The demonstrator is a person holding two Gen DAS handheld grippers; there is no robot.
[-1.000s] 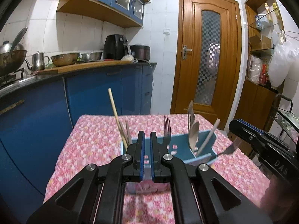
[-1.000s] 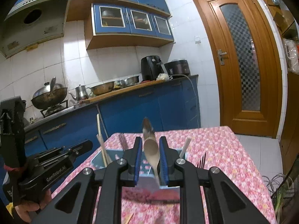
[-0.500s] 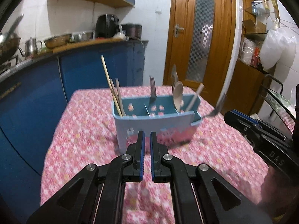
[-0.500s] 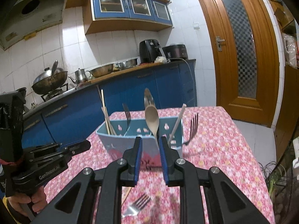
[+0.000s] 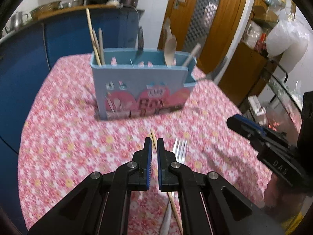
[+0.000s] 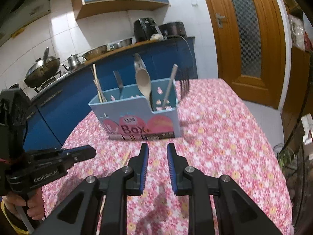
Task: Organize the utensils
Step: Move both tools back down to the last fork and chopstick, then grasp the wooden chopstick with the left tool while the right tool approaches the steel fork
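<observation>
A light blue utensil box (image 5: pixel 140 86) stands on the pink floral tablecloth (image 5: pixel 58 137). It holds wooden chopsticks (image 5: pixel 95 45) at its left end, a fork (image 5: pixel 139 45) in the middle, and a wooden spoon (image 5: pixel 170 49) and a pale handle (image 5: pixel 191 56) on the right. In front of it a loose chopstick (image 5: pixel 153 137) and a metal fork (image 5: pixel 180 148) lie on the cloth. My left gripper (image 5: pixel 154 143) hovers over that chopstick, shut and holding nothing. My right gripper (image 6: pixel 157 146) is open and empty, short of the box (image 6: pixel 137 121).
Another fork (image 6: pixel 183 86) shows at the box's right end. Blue cabinets (image 6: pixel 68 101) carry a wok, a kettle and bowls behind the table. A wooden door (image 6: pixel 248 39) is at the back right. A hand (image 6: pixel 33 209) holds the left gripper (image 6: pixel 86 153).
Both grippers have tipped downward and sunk toward the table. The loose chopstick and fork on the cloth have come into the left wrist view. Neither gripper's jaws have changed.
</observation>
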